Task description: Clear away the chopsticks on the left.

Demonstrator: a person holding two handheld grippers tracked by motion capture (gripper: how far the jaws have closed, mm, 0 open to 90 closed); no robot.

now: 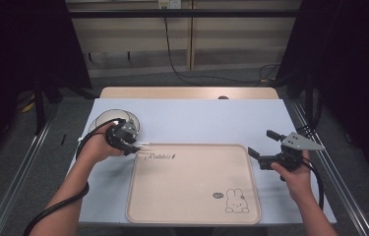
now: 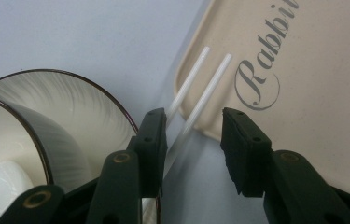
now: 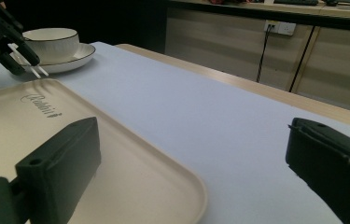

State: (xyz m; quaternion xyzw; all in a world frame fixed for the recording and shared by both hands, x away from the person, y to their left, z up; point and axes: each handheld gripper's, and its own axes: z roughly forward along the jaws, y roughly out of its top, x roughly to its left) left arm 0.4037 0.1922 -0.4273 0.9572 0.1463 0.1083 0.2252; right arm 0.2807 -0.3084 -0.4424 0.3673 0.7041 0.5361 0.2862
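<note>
Two white sticks (image 2: 199,88) were held against one jaw of the left hand-held gripper (image 2: 193,140), whether pinched could not be told; the right hand-held gripper (image 3: 191,154) was spread wide beside the tray (image 1: 192,196).

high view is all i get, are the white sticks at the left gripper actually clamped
observer: no. In the left gripper view the two chopsticks lie beside one jaw of the left gripper; the other jaw stands clear of them.
operator: where do the tips end
observer: over the corner rim of the tray, close to its printed word.
operator: just a plate behind the gripper?
observer: the right gripper view shows a cup standing on a saucer.
</note>
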